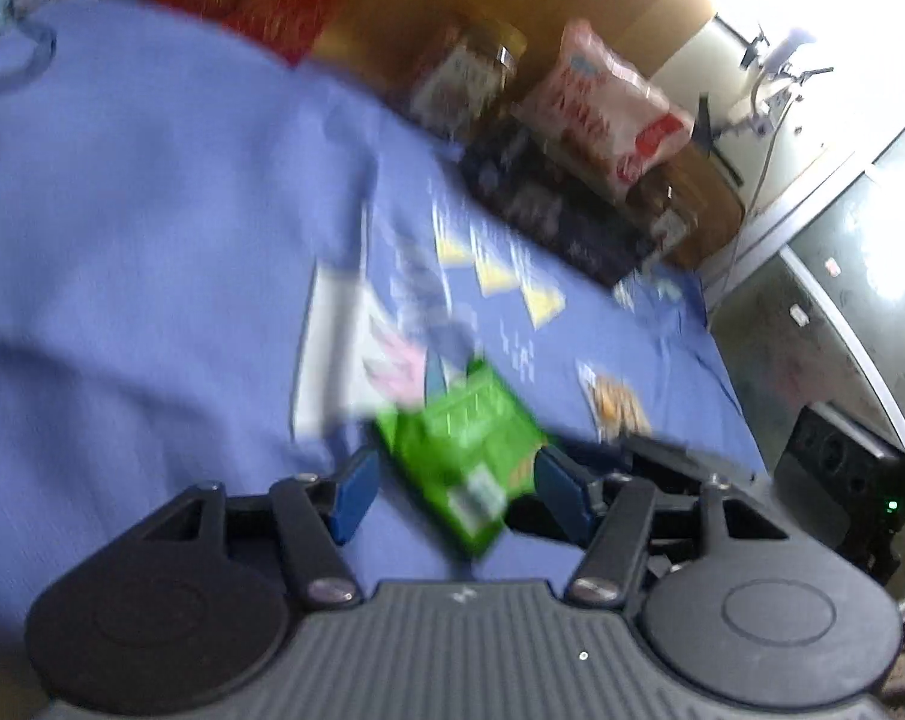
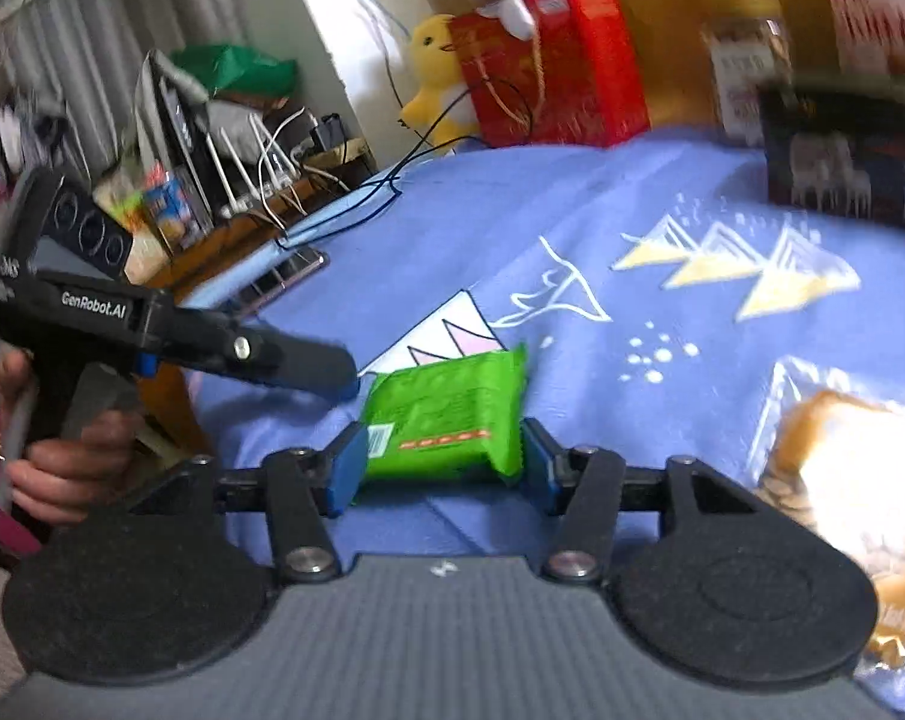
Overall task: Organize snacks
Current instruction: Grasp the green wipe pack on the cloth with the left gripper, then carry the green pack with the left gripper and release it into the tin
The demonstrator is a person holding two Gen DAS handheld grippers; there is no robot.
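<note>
A green snack packet (image 2: 443, 420) sits crosswise between the blue pads of my right gripper (image 2: 443, 462), and both pads press on its side edges. My left gripper (image 2: 347, 381) comes in from the left, its tips beside the packet's upper left corner. In the left wrist view the same green packet (image 1: 458, 468) lies blurred and tilted between the fingers of the left gripper (image 1: 458, 492), with a gap showing at the left pad (image 1: 356, 492). Everything is over a blue blanket (image 2: 632, 210).
A clear bag of golden pastries (image 2: 842, 480) lies on the blanket to the right. At the far edge stand a black box (image 2: 842, 174), a jar (image 2: 746, 66), a white-and-red bag (image 1: 608, 114) and a red gift bag (image 2: 554, 66). A hand (image 2: 62, 468) grips the left tool.
</note>
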